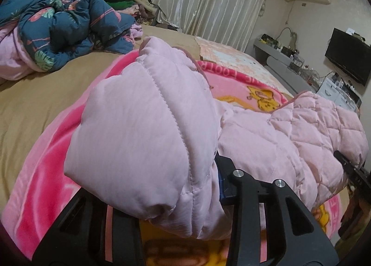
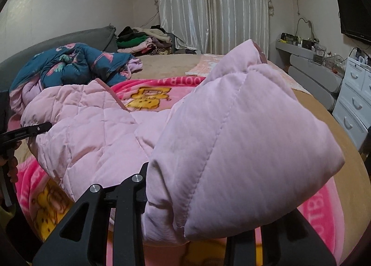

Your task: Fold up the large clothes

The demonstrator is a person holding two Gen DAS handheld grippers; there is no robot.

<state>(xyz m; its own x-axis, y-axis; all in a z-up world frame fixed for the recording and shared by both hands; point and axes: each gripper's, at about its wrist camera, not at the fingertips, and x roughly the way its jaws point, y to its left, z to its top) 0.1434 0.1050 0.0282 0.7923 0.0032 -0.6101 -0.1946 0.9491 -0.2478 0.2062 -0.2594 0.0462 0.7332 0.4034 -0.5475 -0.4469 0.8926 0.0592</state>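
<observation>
1. The pink quilted jacket [image 1: 289, 136] is lifted off the bright pink cartoon blanket [image 1: 41, 173], strung between the two grippers, its body sagging in the middle.
2. Left gripper [image 1: 185, 205]: a puffy sleeve end drapes right over it and hides the fingertips. The black finger arms stand apart at the base with padding bunched between them, so it looks clamped on the jacket, though the pinch itself is covered.
3. Right gripper [image 2: 185, 205]: same story in its own camera. A fat sleeve fold swallows the tips, fabric packed between the arms; it appears to grip the jacket [image 2: 97, 131].
4. In the left wrist view the right gripper's black tip [image 1: 345, 161] meets the jacket's far quilted edge; in the right wrist view the left gripper's tip [image 2: 30, 131] touches the opposite edge.
5. Edges: the jacket's darker pink trim runs along the raised hem in both views, above the blanket's yellow cartoon figure [image 2: 146, 98].
6. Room: a wide stretch of tan bedsheet [image 1: 46, 85] lies bare to the left and beyond the blanket [image 2: 324, 208].
7. The blue floral duvet [image 1: 60, 24] is heaped near the headboard, well apart from the jacket.
8. On the right, the bed edge is near a white drawer unit [image 2: 354, 101] and a grey shelf [image 2: 310, 73].
</observation>
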